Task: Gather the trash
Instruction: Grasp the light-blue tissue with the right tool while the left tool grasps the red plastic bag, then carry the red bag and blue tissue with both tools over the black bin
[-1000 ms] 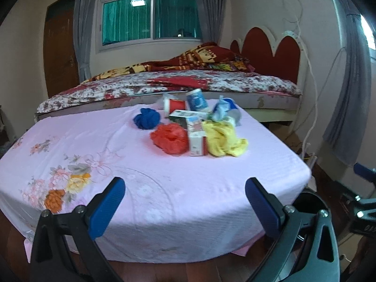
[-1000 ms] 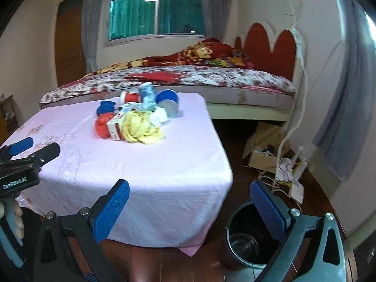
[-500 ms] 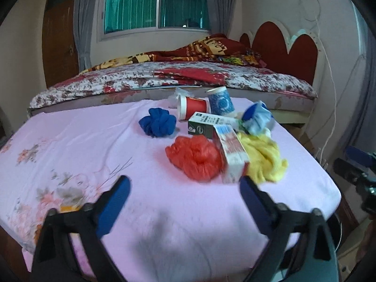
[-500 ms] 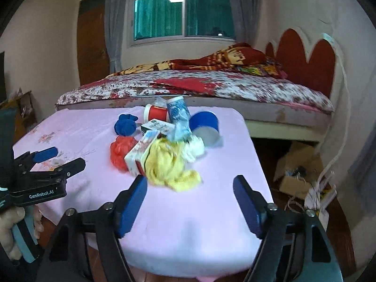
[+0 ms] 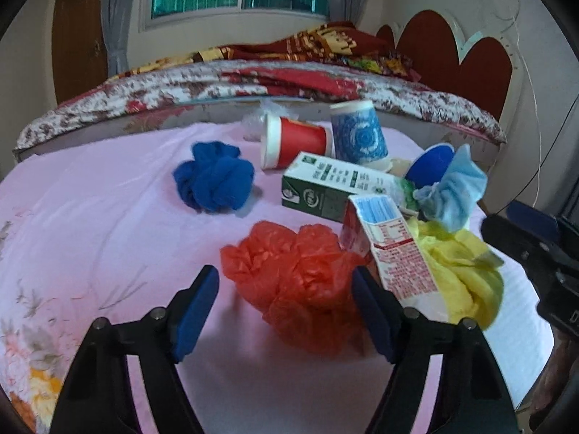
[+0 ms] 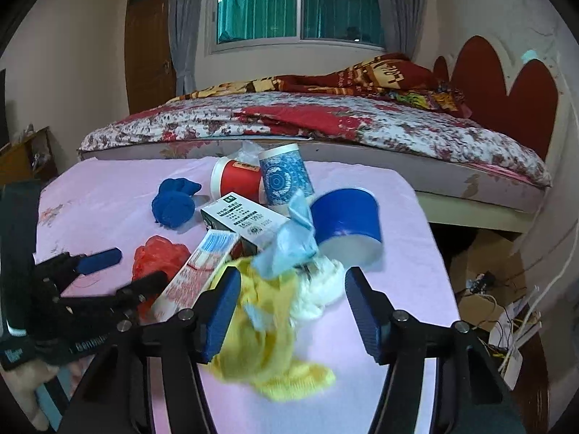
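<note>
I had the left gripper [image 5: 286, 313] straddling the crumpled red plastic bag [image 5: 296, 271] on the pink floral tablecloth [image 5: 90, 224]; its jaws had just been closing, pads not yet pressing, nothing held; the right gripper [image 6: 293, 311] sat the same way over the crumpled yellow cloth wad [image 6: 267, 343], jaws just closing, part open, empty. The red-and-white carton [image 5: 394, 253] leaned just beside the left gripper's right pad; I judged I should keep that pad clear of it, push lower into the bag, then squeeze until the film bunched. On the right I meant to catch the yellow wad alone, not the white tissue [image 6: 322, 285] touching it.
</note>
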A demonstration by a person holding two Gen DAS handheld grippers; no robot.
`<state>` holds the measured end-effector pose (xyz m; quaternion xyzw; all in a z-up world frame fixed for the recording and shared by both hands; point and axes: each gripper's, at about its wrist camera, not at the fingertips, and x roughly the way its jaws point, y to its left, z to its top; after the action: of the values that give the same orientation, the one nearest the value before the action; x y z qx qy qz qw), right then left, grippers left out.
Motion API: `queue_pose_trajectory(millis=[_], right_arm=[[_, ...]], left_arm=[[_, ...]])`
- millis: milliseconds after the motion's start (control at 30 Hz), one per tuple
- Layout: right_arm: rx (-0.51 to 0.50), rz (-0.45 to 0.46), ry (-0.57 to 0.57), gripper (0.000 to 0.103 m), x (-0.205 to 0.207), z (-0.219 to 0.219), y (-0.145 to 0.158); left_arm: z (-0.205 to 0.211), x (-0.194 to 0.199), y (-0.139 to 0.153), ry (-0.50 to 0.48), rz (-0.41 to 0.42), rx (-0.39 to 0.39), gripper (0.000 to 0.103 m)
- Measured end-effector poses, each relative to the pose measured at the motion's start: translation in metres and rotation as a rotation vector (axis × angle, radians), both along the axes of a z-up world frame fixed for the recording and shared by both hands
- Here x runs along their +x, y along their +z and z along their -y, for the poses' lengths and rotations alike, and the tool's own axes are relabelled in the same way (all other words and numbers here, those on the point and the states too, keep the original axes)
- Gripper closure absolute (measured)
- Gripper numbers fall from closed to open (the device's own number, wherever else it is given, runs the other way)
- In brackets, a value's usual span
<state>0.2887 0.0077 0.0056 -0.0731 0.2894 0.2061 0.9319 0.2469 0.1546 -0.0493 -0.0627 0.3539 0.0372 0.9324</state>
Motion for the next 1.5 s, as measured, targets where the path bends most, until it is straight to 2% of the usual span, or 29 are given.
queue_pose_trajectory(millis=[100, 233, 267, 300, 367, 400, 467, 700, 1000, 1267, 1500], right_arm=[[-0.019, -0.021, -0.005, 0.046, 0.017, -0.009, -0.003], [-0.021, -0.062, -0.002, 0.05, 0.036, -0.014, -0.008], [-0.021, -0.073, -0.002, 0.056, 0.04, -0.015, -0.01], [-0.012, -0.087, 0.005, 0.071, 0.042, -0.014, -0.012], [0.013, -0.121, 0.02, 0.083, 0.046, -0.012, -0.015], [0.027, -0.122, 0.024, 0.088, 0.045, -0.01, -0.014], [0.057, -0.108, 0.037, 0.09, 0.038, -0.006, -0.008], [0.073, -0.05, 0.054, 0.09, 0.005, 0.005, 0.021], [0.029, -0.002, 0.03, 0.09, -0.049, 0.043, 0.046], [-0.036, 0.029, -0.036, 0.09, -0.096, 0.097, 0.054], [-0.031, 0.006, -0.116, 0.09, -0.122, 0.157, 0.051]], left_arm=[[0.001, 0.007, -0.004, -0.011, -0.023, -0.021, 0.032], [-0.006, 0.013, -0.007, -0.025, -0.049, -0.094, 0.038], [-0.007, 0.013, -0.008, -0.027, -0.054, -0.105, 0.043], [-0.008, 0.014, -0.008, -0.031, -0.057, -0.111, 0.046], [-0.009, 0.013, -0.007, -0.044, -0.058, -0.118, 0.057], [-0.011, 0.012, -0.005, -0.046, -0.057, -0.127, 0.059], [-0.015, 0.007, 0.003, -0.037, -0.032, -0.124, 0.061], [-0.021, -0.019, 0.034, -0.006, 0.071, -0.025, 0.061], [0.016, -0.05, 0.058, -0.095, 0.154, 0.0, 0.061], [0.059, -0.067, 0.061, -0.196, 0.188, 0.009, 0.061], [0.102, -0.088, 0.06, -0.299, 0.19, 0.026, 0.061]])
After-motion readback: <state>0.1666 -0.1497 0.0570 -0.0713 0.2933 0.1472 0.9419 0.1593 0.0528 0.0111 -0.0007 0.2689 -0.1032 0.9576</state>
